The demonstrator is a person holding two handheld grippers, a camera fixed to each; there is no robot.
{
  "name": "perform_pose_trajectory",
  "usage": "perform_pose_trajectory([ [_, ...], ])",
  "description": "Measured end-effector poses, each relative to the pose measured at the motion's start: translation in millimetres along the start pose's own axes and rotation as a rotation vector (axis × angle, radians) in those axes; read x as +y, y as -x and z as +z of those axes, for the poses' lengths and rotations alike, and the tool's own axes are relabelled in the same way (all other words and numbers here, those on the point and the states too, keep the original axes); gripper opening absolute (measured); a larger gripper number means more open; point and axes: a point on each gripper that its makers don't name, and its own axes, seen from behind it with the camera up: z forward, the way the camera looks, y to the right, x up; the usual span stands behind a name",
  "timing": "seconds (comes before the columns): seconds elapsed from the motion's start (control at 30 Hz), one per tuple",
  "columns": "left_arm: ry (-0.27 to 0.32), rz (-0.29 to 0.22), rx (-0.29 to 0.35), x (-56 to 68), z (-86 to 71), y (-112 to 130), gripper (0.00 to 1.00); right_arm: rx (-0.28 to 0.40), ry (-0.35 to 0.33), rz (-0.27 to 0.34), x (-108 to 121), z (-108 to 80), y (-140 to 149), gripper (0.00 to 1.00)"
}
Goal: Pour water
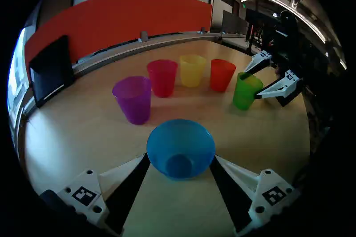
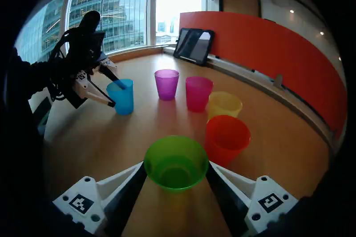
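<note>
While the left claw (image 1: 180,158) presses both fingers on the blue cup (image 1: 180,146), the right claw (image 2: 176,166) grips the green cup (image 2: 175,159) the same way; both cups stand upright on the desk (image 1: 80,130); between them curve the purple cup (image 1: 133,99), pink cup (image 1: 162,77), yellow cup (image 1: 192,70) and red cup (image 1: 221,74); whether any holds water I cannot tell; beyond, a dark tablet (image 1: 51,70) leans against the orange wall panel (image 1: 120,19).
</note>
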Motion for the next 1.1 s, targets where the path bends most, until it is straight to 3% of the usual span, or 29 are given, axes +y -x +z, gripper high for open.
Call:
perform_pose_trajectory([
  [0.1,0.000,-0.002,-0.001,0.9,-1.6,1,0.96,-0.003,0.008,0.003,1,-0.6,2,1.00],
  [0.37,-0.010,-0.019,0.005,0.4,-8.1,7,0.96,-0.006,0.037,0.019,3,-9.9,10,1.00],
  [0.8,-0.043,-0.048,0.016,0.7,-33.2,26,0.96,0.023,0.114,0.073,13,-41.1,22,1.00],
  [1.1,-0.096,-0.080,0.083,1.6,-52.9,27,0.96,0.087,0.191,0.129,23,-64.2,20,1.00],
])
